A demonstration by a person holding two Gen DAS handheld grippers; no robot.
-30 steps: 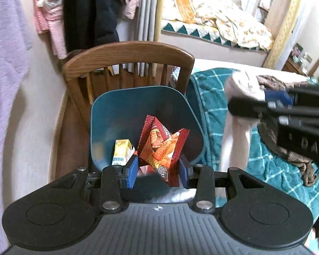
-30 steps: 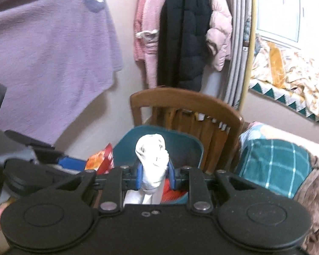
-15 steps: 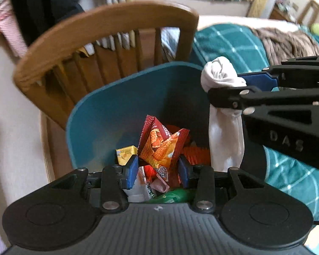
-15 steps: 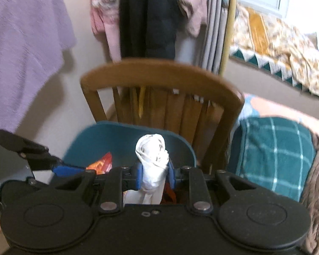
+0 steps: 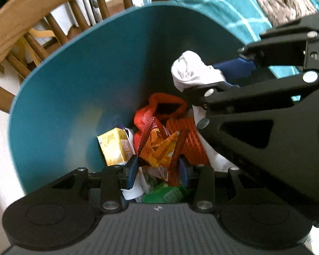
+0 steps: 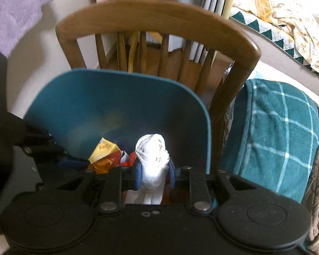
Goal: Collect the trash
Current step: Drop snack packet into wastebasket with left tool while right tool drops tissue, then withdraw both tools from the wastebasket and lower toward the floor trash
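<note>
- Both pieces of trash are over the mouth of the teal bin, neither let go yet.
- The left gripper is clamped on a crumpled orange snack wrapper, low inside the bin and just above the rubbish there.
- The right gripper pinches a white wad of paper or cloth, near the bin's right wall.
- Already in the bin: a yellow carton, red netting, something green.
- What is left, I'd say, is to release both; any other trash in the room I can't see.
- The bin's floor and near rim are hidden behind the grippers.
- The wooden chair behind is cut off low down.
</note>
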